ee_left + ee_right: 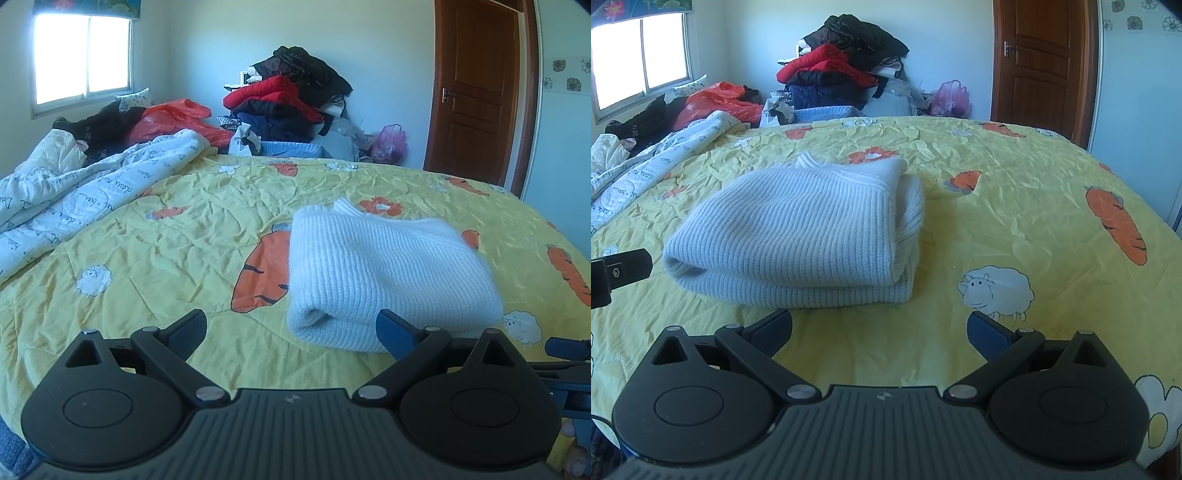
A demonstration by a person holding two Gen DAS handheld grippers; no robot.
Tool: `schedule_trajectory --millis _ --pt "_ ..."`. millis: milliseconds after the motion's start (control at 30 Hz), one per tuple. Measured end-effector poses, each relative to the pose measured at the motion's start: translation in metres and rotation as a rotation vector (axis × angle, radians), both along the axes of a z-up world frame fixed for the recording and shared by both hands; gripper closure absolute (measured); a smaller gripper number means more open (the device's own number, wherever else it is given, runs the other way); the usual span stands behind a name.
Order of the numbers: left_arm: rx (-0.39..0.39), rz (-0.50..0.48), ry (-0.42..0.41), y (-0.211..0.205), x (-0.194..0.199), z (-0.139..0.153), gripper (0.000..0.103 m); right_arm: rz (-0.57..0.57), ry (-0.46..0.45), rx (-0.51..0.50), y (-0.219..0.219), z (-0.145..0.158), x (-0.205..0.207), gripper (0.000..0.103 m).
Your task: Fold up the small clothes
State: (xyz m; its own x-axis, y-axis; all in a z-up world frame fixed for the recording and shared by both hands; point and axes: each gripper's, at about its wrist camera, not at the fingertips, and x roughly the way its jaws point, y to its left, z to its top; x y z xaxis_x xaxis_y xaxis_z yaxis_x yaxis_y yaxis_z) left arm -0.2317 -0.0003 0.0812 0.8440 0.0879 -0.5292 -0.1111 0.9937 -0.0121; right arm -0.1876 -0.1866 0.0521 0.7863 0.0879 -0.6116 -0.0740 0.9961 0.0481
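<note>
One white knit sweater (798, 236) lies folded into a compact stack on the yellow bedspread (1034, 206). We hold the left gripper (291, 332) and right gripper (879, 328) spread and empty just before it. Further unfolded small clothes possibly remain; we cannot confirm.

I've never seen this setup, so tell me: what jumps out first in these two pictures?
A folded white knit sweater lies mid-bed on a yellow sheet printed with carrots and sheep. Both tongs, left and right, hang open just short of it, gripping nothing. Behind the bed, a heap of red and dark clothes stands against the wall.
</note>
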Motion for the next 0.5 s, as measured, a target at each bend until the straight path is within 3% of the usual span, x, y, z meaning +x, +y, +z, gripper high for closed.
schedule_trajectory --millis 500 --pt "-0.002 0.004 0.005 0.0008 0.0002 0.0013 0.004 0.001 0.002 0.002 -0.0005 -0.0003 -0.0003 0.001"
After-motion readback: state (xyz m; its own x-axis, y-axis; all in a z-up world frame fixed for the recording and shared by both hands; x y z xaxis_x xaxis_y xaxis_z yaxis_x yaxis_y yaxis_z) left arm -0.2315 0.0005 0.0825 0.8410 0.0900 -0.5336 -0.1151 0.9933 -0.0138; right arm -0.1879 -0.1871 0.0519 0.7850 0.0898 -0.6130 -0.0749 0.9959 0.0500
